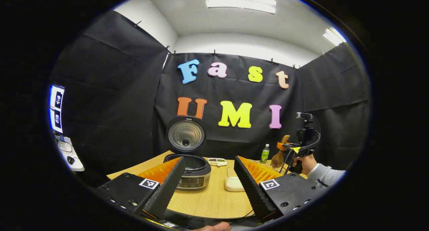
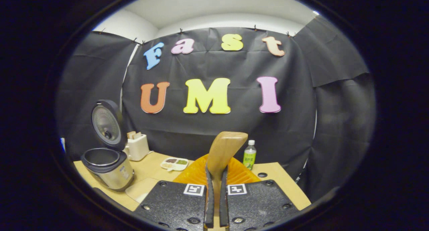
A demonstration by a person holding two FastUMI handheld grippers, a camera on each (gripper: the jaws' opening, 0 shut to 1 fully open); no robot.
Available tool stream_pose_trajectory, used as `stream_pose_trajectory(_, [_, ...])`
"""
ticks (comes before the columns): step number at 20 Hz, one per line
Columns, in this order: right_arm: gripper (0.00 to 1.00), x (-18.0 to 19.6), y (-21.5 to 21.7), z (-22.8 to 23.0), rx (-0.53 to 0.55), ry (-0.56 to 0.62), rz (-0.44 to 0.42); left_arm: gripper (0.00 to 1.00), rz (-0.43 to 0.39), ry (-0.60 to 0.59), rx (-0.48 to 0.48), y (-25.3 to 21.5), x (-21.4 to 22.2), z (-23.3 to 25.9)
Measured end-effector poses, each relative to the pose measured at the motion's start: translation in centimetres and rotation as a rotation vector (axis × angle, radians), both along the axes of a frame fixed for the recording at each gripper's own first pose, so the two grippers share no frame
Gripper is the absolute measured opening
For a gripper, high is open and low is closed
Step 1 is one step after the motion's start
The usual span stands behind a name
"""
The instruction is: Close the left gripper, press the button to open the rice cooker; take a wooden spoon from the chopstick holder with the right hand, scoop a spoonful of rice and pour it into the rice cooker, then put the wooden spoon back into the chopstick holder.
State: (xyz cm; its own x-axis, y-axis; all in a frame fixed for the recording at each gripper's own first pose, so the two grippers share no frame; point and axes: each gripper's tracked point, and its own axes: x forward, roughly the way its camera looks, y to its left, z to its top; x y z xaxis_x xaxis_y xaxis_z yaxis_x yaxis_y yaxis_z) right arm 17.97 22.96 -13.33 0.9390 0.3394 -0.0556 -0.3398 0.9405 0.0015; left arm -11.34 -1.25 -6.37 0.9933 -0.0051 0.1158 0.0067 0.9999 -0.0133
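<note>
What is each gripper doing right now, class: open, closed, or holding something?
Left gripper: open, holding nothing.
Right gripper: closed on the wooden spoon.

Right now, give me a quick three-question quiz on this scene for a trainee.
1. True or false: the cooker has its lid up.
2. What does the right gripper hold? A) bottle B) spoon C) tray
3. Fill in: the left gripper is ____.

Key:
1. True; the pot shows in both views.
2. B; both fingers press on the spoon, raised above the table. The bottle stands behind it.
3. Open; its fingers stand wide apart.
</note>
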Motion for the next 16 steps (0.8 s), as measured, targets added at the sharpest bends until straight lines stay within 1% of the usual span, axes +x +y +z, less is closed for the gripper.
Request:
stream_pose_trajectory(4, [0.11, -0.4, 4.6, -1.1, -0.019, 0.041, 0.065, 0.94, 0.008, 0.007, -0.006, 0.8, -0.3, -0.3])
stream_pose_trajectory(8, [0.1, -0.7, 8.4, -3.4, -0.021, 0.087, 0.113, 0.94, 0.023, 0.019, -0.002, 1.7, -0.1, -0.6])
stream_pose_trajectory(12, [0.1, 0.3, 9.7, -7.4, -0.071, 0.12, 0.093, 0.94, 0.028, 0.035, 0.017, 2.0, 0.0, -1.1])
stream_pose_trajectory(13, [0.11, 0.6, 9.8, -8.8, -0.075, 0.137, 0.083, 0.94, 0.026, 0.035, 0.023, 1.8, -0.2, -1.1])
stream_pose_trajectory(16, [0.1, 2.0, 9.9, -11.2, -0.087, 0.158, 0.042, 0.94, 0.018, 0.04, 0.035, 1.5, 0.1, -1.4])
